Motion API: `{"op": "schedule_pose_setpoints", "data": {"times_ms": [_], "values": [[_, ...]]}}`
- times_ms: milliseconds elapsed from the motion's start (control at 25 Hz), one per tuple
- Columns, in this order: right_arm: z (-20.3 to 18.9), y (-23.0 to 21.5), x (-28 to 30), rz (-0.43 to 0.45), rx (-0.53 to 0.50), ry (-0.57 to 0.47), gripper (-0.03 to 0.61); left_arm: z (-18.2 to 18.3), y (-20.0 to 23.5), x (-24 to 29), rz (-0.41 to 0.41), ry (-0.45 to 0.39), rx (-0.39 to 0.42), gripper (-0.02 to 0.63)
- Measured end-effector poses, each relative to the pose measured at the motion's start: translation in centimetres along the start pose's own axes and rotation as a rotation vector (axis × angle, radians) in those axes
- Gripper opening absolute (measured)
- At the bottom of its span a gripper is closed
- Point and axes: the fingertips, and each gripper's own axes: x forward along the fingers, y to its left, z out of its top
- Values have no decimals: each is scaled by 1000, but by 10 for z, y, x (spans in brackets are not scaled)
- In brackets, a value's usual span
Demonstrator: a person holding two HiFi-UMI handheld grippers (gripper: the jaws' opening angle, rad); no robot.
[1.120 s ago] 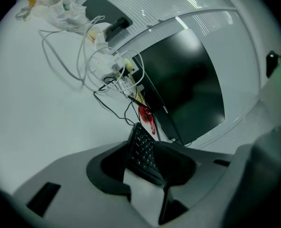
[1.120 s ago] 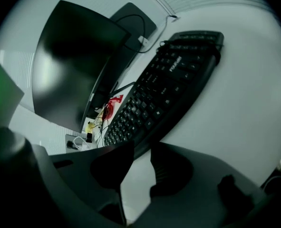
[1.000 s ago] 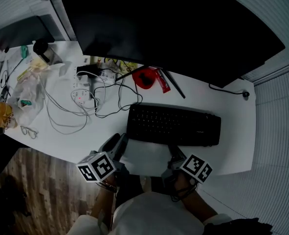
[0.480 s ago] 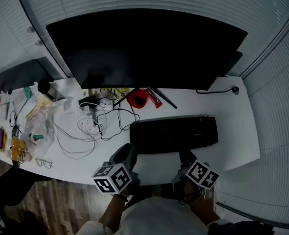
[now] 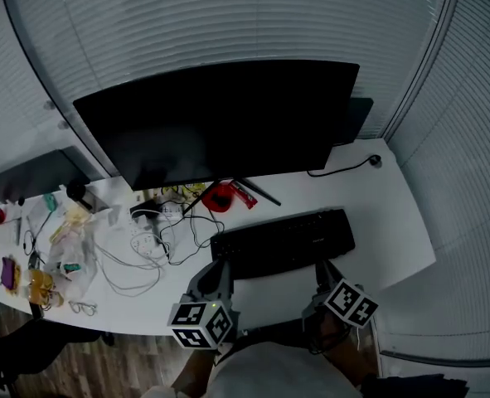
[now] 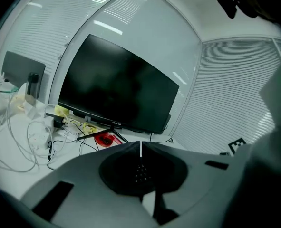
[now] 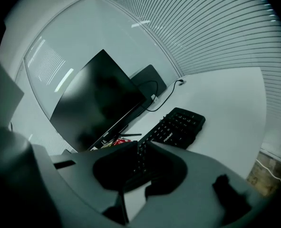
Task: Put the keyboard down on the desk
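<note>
The keyboard [image 5: 282, 240] lay flat on the desk [image 5: 385, 222] before the monitor [image 5: 220, 118], and just near of it the left gripper [image 5: 215, 277] was closing to a bare slit on nothing, the right gripper [image 5: 324, 270] closing too, narrow and empty.

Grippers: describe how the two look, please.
Both the left gripper and right gripper have broad grey moulded jaws around a dark rounded recess, and each carries a white cube with black square markers. The person wears a light top. Both pairs of jaws are closing, nothing between them.
</note>
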Motion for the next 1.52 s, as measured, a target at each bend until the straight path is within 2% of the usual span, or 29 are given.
{"op": "schedule_pose_setpoints", "data": {"times_ms": [160, 240, 360, 680, 960, 1080, 1280, 1520], "values": [[13, 1, -10, 32, -54, -20, 66, -13, -18, 5, 9, 71, 74, 14], [17, 1, -17, 59, -105, -25, 63, -18, -31, 3, 28, 78, 104, 13], [25, 6, -27, 108, -200, -38, 57, -22, -48, -5, 65, 59, 126, 14], [43, 9, -70, 203, -469, -114, 55, -46, -83, -47, 185, 30, 122, 14], [27, 8, -99, 294, -533, -134, 52, -53, -105, -85, 291, -49, 142, 14], [23, 14, -112, 303, -592, -166, 46, -57, -111, -96, 314, -77, 138, 14], [24, 32, -128, 279, -697, -223, 40, -59, -114, -100, 302, -87, 139, 14], [11, 60, -136, 254, -709, -209, 38, -55, -94, -107, 287, -90, 137, 14]]}}
